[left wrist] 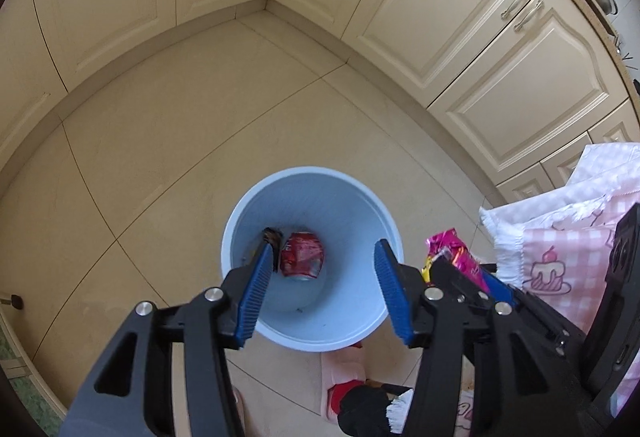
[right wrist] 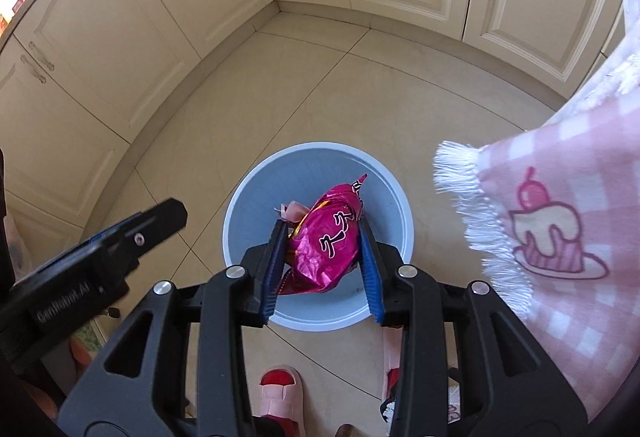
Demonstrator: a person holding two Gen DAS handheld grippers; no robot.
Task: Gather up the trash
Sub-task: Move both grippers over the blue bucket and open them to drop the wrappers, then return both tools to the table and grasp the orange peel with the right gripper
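Crumpled magenta foil snack wrapper [right wrist: 326, 241] sits clamped between the blue ribbed pads of the right tool [right wrist: 323, 257], and it hangs directly over the open mouth of the round pale-blue plastic bin [right wrist: 394, 193] that stands on the beige tiled floor [right wrist: 320, 97]. That stacking is the relation the coming move turns on: the bin lies straight below and ahead of the tool, so the wrapper should fall inside once the pads part. The wrapper's long axis runs roughly along the fingers, its twisted end pointing toward the far rim. The right tool points steeply downward, its jaws narrow and pressed on the foil. The left tool [left wrist: 320, 279] hangs just beside it on the same steep slant, also over the bin, with its jaws wide and nothing between them; through that gap a crushed red drink can [left wrist: 302, 255] and a dark scrap lie on the bin's bottom. Of the two, the right hand is the one placed to act, judging by its load. A pink checked fringed cloth [right wrist: 560, 197] hangs close on the right and could catch a wide swing.
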